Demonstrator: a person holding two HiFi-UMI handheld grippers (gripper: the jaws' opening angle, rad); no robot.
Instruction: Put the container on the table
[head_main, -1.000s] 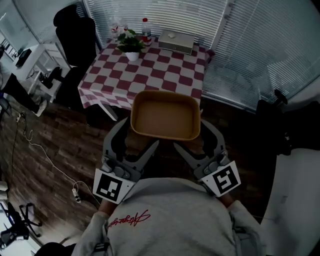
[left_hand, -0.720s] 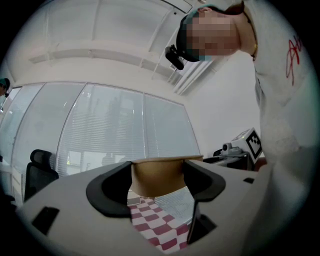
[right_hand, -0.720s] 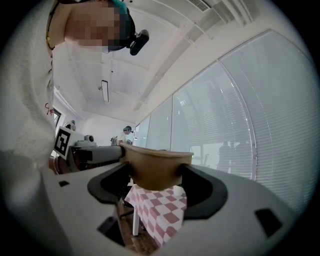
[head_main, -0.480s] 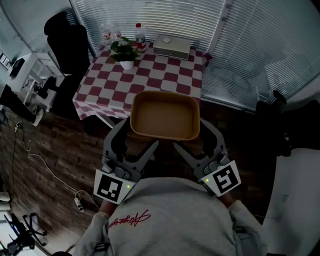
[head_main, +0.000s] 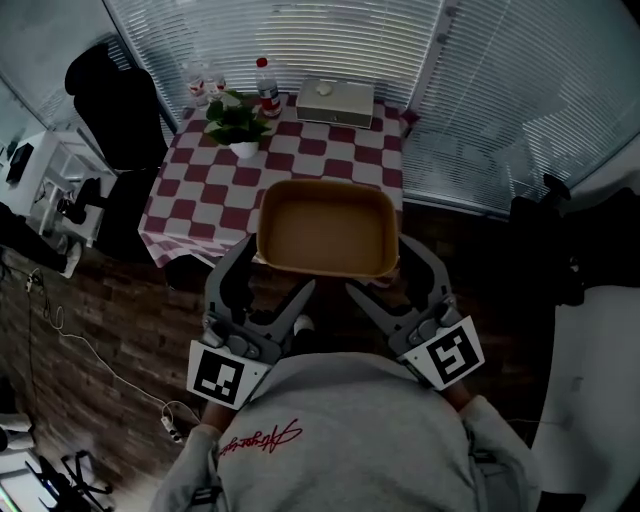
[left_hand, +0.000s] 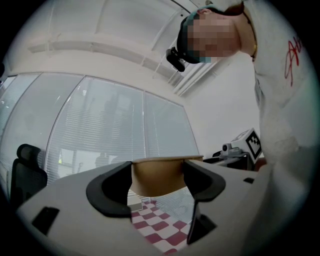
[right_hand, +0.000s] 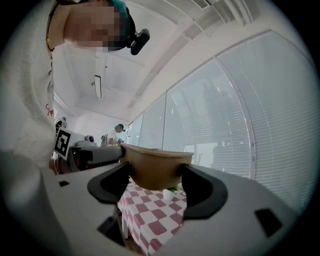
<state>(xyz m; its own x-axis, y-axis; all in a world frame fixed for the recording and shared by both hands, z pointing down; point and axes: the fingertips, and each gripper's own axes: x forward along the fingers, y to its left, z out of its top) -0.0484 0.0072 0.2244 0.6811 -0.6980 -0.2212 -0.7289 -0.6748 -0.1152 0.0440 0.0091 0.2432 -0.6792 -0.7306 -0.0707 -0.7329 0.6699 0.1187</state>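
White blinds (head_main: 300, 40) cover the windows above a dark wood floor (head_main: 100, 290), black chair (head_main: 110, 100) alongside.

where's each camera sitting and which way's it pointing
Head view: on the person's head, looking steeply down at the container, table, left tool, right tool and the sweater.
Left gripper view: on the left tool, looking along its jaws and upward at the blinds; sweater at right.
Right gripper view: on the right tool, along its jaws, toward the blinds; sweater at left.
Shared: both gripper views show the container clamped in the jaws, table beyond.
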